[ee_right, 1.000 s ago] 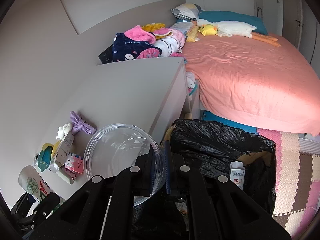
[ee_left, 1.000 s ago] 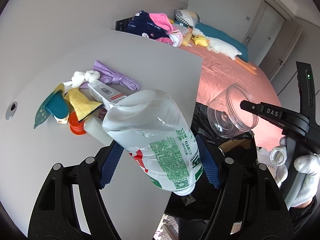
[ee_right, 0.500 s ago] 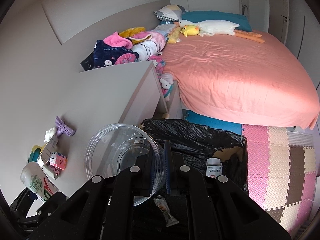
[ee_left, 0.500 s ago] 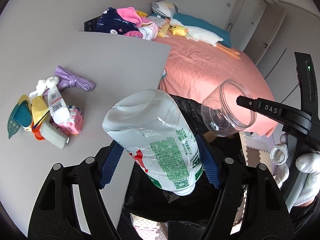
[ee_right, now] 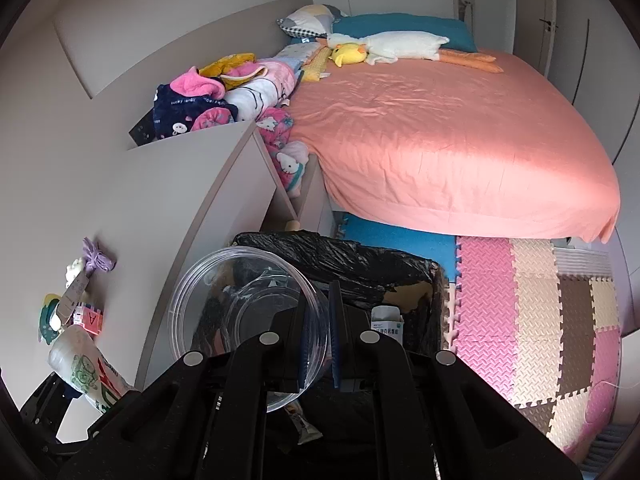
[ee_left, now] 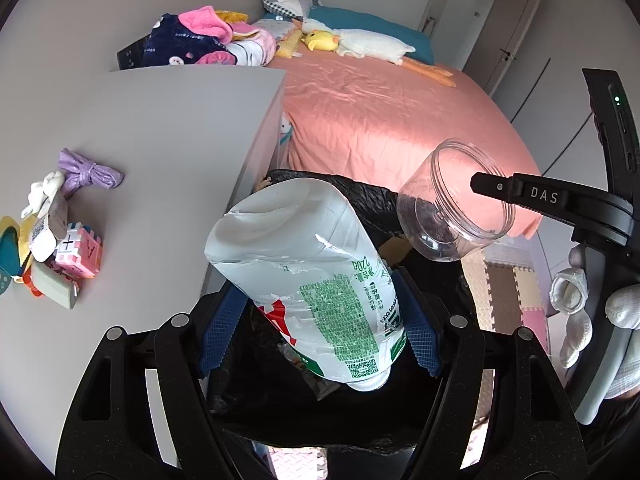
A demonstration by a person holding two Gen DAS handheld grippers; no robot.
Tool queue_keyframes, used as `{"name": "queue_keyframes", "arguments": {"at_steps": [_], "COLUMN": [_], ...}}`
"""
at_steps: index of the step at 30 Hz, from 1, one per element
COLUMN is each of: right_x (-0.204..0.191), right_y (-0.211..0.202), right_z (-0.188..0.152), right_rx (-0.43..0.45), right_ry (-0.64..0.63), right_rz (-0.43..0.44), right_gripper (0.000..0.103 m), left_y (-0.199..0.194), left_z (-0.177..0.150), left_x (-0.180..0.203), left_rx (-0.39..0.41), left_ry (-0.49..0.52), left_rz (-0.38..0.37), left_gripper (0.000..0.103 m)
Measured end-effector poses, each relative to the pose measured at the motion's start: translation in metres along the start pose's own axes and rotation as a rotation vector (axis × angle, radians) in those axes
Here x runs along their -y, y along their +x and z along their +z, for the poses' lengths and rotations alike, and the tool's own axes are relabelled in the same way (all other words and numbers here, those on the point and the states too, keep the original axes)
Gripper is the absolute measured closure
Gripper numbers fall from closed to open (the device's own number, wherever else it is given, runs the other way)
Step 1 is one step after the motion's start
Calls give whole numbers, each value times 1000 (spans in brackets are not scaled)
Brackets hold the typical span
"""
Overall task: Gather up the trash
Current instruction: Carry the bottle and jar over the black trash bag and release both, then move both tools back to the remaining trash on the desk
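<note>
Black bin bag (ee_right: 344,256): open beside table (ee_left: 160,140), below both grippers.
White bottle (ee_left: 312,272): clamped in left hand-held gripper (ee_left: 320,320), above bag.
Clear jar (ee_right: 248,320): rim pinched by right hand-held gripper (ee_right: 320,336), over bag.

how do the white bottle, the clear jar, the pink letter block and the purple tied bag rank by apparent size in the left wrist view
1. white bottle, though it is nearest the camera, which inflates it
2. clear jar
3. purple tied bag and pink letter block look about alike; not ranked
</note>
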State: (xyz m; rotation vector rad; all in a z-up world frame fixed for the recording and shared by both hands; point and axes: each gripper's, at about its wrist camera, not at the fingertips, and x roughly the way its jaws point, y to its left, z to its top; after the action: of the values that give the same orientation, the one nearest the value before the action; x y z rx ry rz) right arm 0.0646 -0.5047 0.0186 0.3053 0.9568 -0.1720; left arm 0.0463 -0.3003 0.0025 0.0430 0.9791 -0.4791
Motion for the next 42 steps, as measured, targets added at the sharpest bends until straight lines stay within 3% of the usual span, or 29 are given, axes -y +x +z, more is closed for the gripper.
{"name": "queue_keyframes", "arguments": {"at_steps": [16, 17, 18, 19, 20, 42], "right_x": [13, 12, 12, 12, 13, -14], "right_y": [9, 11, 14, 16, 16, 10], "right_z": [-2, -2, -2, -1, -2, -5], "right_rx": [-42, -64, -92, -116, -116, -57], "right_ry": [12, 4, 3, 18, 35, -3], "right_rz": [-29, -31, -28, -15, -6, 17], "right_gripper": [93, 90, 68, 39, 35, 35], "left_y": [15, 19, 22, 23, 22, 5], "left_z": [6, 6, 7, 6, 6, -1], "left_x": [8, 8, 8, 7, 7, -22], "left_rx": [-47, -77, -105, -109, -91, -46], "left_ry": [44, 47, 50, 47, 47, 6], "left_rz": [-20, -33, -36, -21, -1, 55], "left_gripper": [30, 28, 21, 5, 5, 5]}}
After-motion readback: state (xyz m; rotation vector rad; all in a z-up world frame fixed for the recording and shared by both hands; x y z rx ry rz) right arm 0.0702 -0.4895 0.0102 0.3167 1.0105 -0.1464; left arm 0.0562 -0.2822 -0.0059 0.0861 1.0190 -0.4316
